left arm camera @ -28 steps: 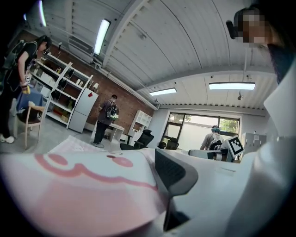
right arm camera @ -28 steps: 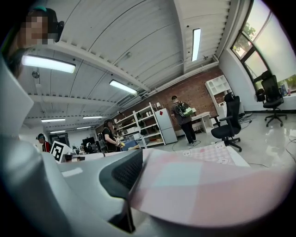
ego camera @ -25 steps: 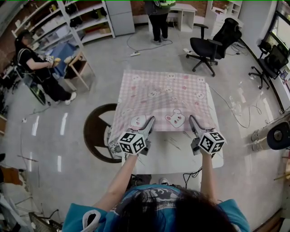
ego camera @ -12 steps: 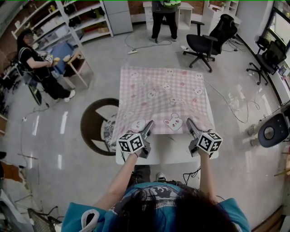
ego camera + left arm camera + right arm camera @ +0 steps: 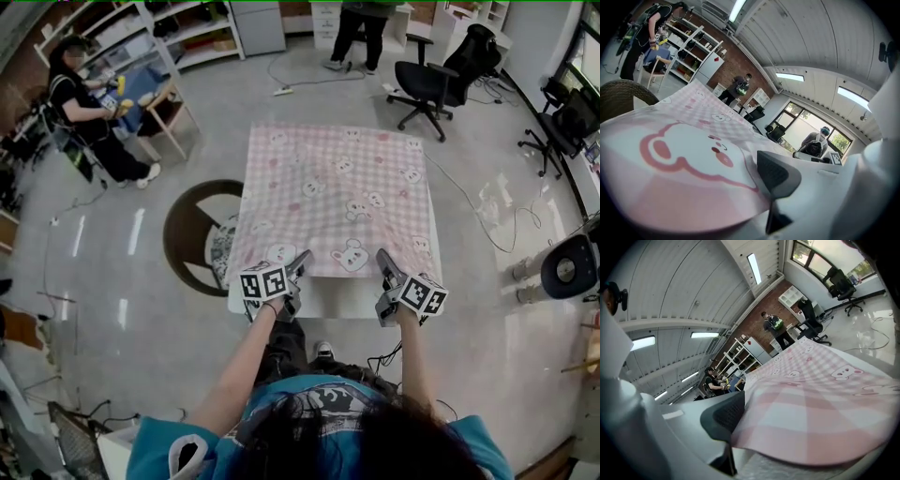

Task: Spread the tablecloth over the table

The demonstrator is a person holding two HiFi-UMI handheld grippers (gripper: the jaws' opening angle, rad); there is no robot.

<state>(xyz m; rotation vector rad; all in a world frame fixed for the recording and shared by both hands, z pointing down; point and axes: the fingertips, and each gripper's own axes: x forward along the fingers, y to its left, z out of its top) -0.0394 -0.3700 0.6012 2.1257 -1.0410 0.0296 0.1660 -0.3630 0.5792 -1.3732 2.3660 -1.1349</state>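
Both grippers are clamped on the near hem of the pink checked tablecloth (image 5: 337, 187), well apart from each other. The left gripper (image 5: 301, 260) has its jaws closed down on the thin fabric just beside a bear print (image 5: 281, 253), its dark pad pressed flat on the cloth. The right gripper (image 5: 383, 262) pinches the hem the same way. The tablecloth lies flat over most of the white table (image 5: 337, 300), with a bare strip of tabletop showing nearest the person.

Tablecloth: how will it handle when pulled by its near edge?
Probably floppy: the tablecloth bows at its edge beside left gripper and right gripper. Likely light: two grips hold that edge up. It may slide easily on the smooth table.
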